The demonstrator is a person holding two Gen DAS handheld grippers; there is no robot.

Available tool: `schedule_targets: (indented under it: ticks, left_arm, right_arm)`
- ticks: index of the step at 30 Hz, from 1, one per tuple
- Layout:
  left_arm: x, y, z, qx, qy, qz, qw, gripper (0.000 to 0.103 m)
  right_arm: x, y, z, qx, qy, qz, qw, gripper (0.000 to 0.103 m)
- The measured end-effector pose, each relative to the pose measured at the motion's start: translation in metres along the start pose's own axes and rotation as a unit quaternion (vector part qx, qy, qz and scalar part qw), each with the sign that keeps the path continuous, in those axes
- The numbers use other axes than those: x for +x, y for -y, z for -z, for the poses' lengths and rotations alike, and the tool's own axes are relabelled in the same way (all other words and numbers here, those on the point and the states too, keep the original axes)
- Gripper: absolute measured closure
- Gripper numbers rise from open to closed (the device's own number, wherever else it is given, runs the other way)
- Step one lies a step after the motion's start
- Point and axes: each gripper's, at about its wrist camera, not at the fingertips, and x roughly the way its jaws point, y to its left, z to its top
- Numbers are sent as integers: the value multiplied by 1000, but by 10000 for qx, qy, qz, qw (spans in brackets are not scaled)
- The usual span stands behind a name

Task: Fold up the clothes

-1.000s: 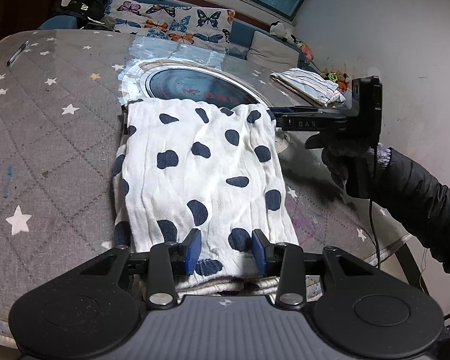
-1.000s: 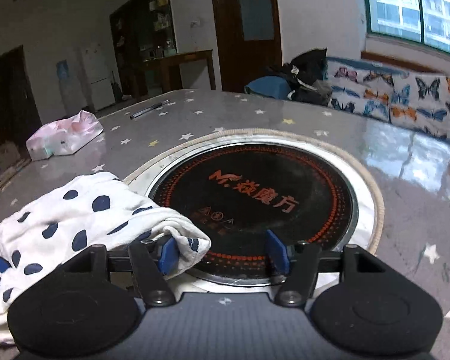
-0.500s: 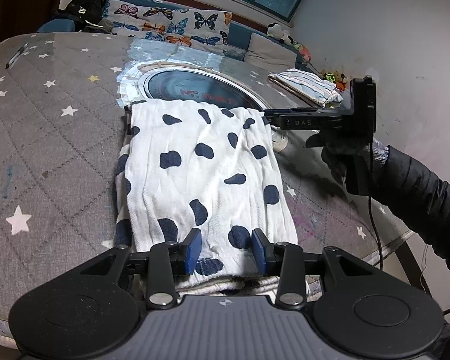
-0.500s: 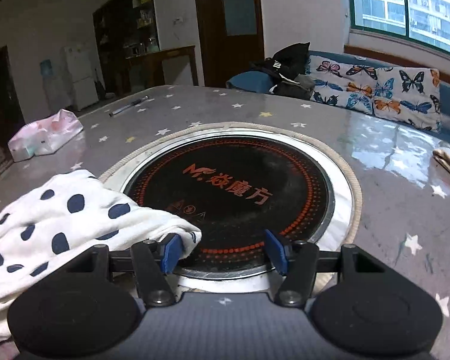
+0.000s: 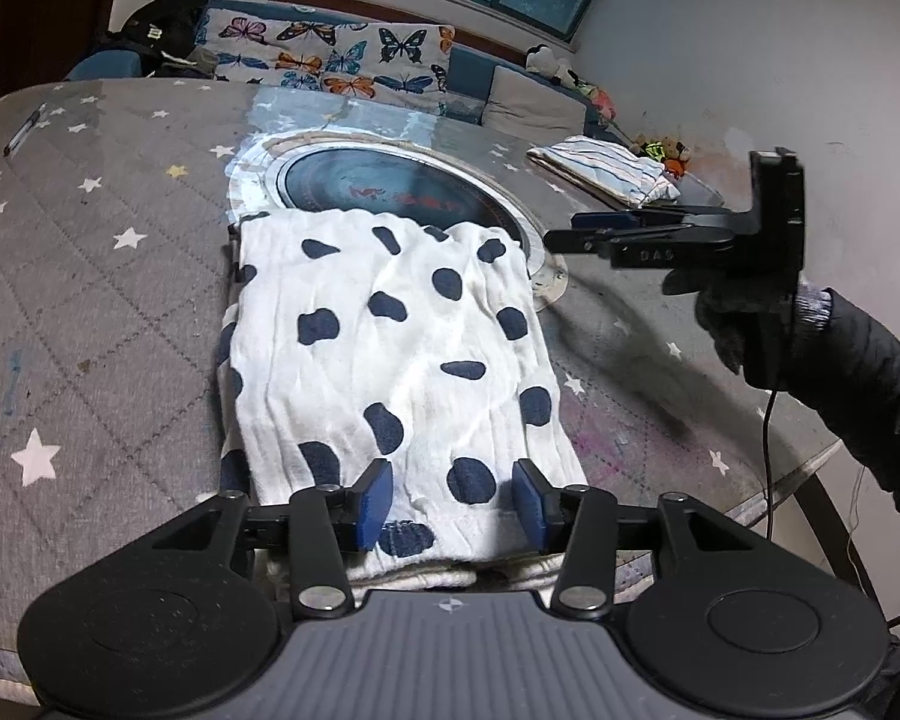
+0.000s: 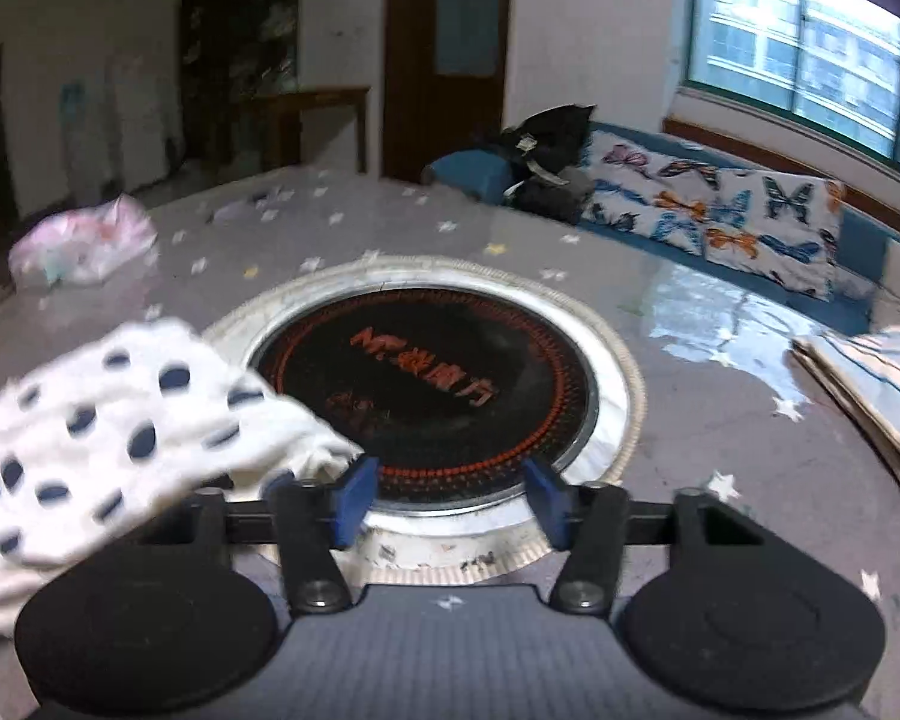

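Observation:
A folded white cloth with navy spots (image 5: 390, 360) lies flat on the grey star-patterned table (image 5: 90, 300). My left gripper (image 5: 453, 501) hovers over the cloth's near edge. Its jaws are opening and the blue pads stand apart without pressing the fabric. My right gripper (image 5: 561, 231), held by a gloved hand (image 5: 726, 312), hangs just right of the cloth's far right corner. In the right wrist view this gripper (image 6: 453, 495) has its jaws closing with nothing between them. The spotted cloth (image 6: 120, 408) lies to the left of its left pad.
A round black cooktop (image 5: 390, 186) is set into the table beyond the cloth. A folded striped cloth (image 5: 606, 171) lies at the far right, a pink bag (image 6: 84, 243) at the far left, a pen (image 5: 24, 129) near the back edge. A sofa with butterfly cushions stands behind.
My right gripper has lifted away from the cloth's far corner and its jaws have narrowed. My left gripper has stayed put with its jaws a little wider.

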Motion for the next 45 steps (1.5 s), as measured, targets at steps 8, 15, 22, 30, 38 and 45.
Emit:
schedule_targets:
  ticks: [8,15,22,30,38,45]
  left_arm:
    - [-1,0,3,26,57,18,10000,53]
    - [-3,-4,5,-39,102,94,9999,53]
    - [-2,-6,2,-36,89,157,9998,51]
    - [-17,-10,-18,-55,308,82,9995,50]
    - [-14,-45,-78,-360,823,-641,9939,50]
    - [40,-86,-120,-841,601,-822,9912,50]
  right_arm:
    - [11,-53,-8,-312,259,-822,9958,61]
    - [25,-53,6,-399,-185,-614,9971,63]
    - [7,-41,2,-259,43,-495,9984,63]
    - [29,-59,-13,-336,-25,-906,9953,63]
    - [25,-52,-4,-214,-200,-781,9965,63]
    - [25,-48,-6,39,-65,-731,9973,62]
